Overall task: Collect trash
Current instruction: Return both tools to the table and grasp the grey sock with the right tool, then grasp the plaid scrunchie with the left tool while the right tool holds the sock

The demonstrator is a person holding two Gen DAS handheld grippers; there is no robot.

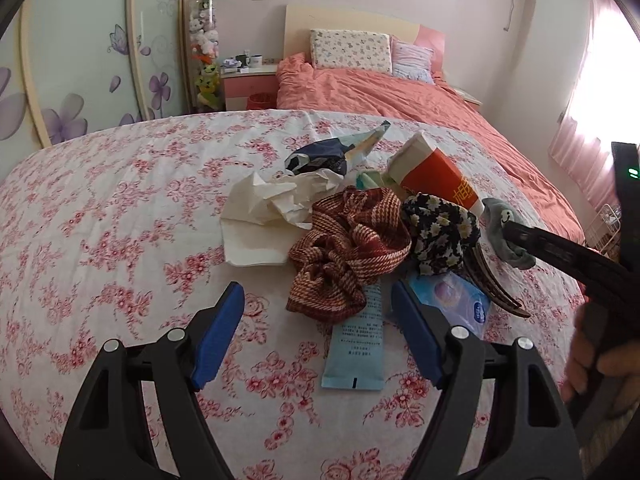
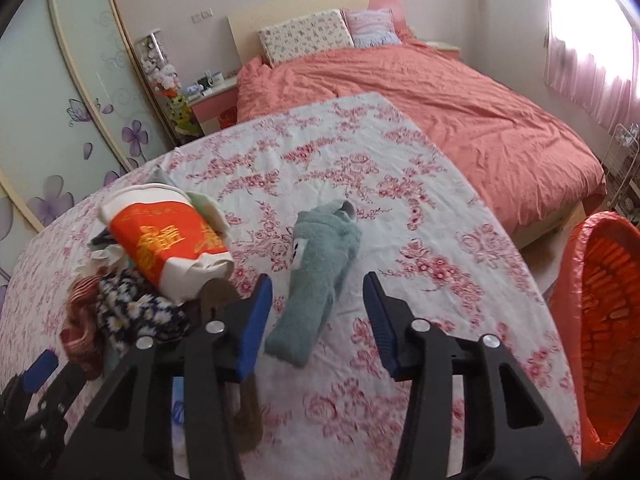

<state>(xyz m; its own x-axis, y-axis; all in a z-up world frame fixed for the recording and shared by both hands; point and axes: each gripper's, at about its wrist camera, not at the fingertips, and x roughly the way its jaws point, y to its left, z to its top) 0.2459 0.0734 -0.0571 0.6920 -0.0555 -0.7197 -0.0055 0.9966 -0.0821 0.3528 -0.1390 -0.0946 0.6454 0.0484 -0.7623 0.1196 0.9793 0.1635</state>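
Orange carton (image 2: 168, 240), gold Chinese characters.

The checked cloth (image 1: 348, 248) hides the top of the blue tube (image 1: 354, 354) from me, and the frame edge cuts off my orange basket (image 2: 600, 320).

My left gripper (image 1: 318, 334) hangs open just before the red scarf (image 1: 352, 248); crumpled paper (image 1: 268, 216) lies left of the scarf.
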